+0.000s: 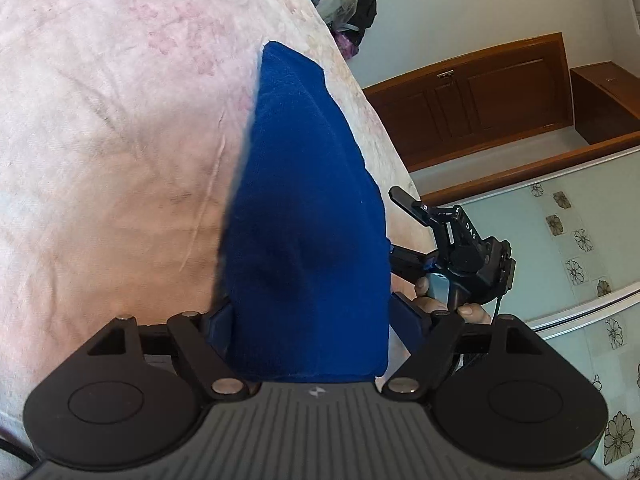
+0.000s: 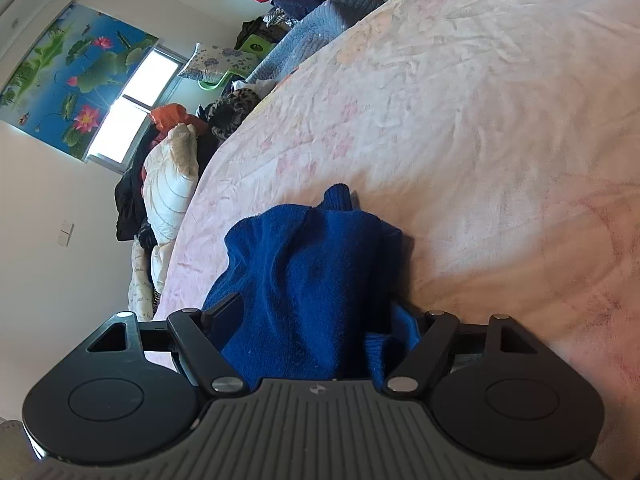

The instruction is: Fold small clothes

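A dark blue knitted garment lies in a long strip on the pink bed cover, close to the bed's right edge. My left gripper stands open around its near end, the cloth filling the gap between the wide jaws. In the right wrist view the same blue garment is bunched up on the bed cover, and my right gripper stands open with the cloth lying loosely between its fingers. In the left wrist view the right gripper shows beside the garment, held by a hand.
Past the bed's right edge are a wooden cabinet and a flowered wall panel. Clothes are piled at the far end. A white pillow and dark clothes, a blue quilt and a window line the bed's other side.
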Demonstrator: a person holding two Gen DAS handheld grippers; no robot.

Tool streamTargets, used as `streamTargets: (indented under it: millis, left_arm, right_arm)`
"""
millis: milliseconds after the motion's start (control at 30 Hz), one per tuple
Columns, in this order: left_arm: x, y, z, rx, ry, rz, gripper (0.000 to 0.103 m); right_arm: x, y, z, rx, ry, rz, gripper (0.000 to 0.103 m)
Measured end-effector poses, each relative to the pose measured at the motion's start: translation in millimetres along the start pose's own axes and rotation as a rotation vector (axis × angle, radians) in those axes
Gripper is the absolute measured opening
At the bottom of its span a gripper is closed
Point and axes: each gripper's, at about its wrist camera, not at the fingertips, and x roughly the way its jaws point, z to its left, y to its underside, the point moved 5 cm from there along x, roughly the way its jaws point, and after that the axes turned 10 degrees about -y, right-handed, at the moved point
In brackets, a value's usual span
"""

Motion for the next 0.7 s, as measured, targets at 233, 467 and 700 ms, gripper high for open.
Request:
streamTargets:
  millis: [233, 467, 700]
  left_arm:
    - [14, 1, 10, -0.053, -0.040, 0.026, 0.030]
    - [14, 5, 17, -0.055, -0.038, 0.032, 0.019]
    - [13, 11, 14, -0.059, 0.001, 0.056, 0.022]
  right_arm:
    - [-13, -3, -10, 0.088, -0.069, -0.068, 0.079]
    - [-13, -12, -12, 0.046, 0.011, -0.076, 0.076]
    - [18, -12, -2, 0.056, -0.065, 0.010, 0.081]
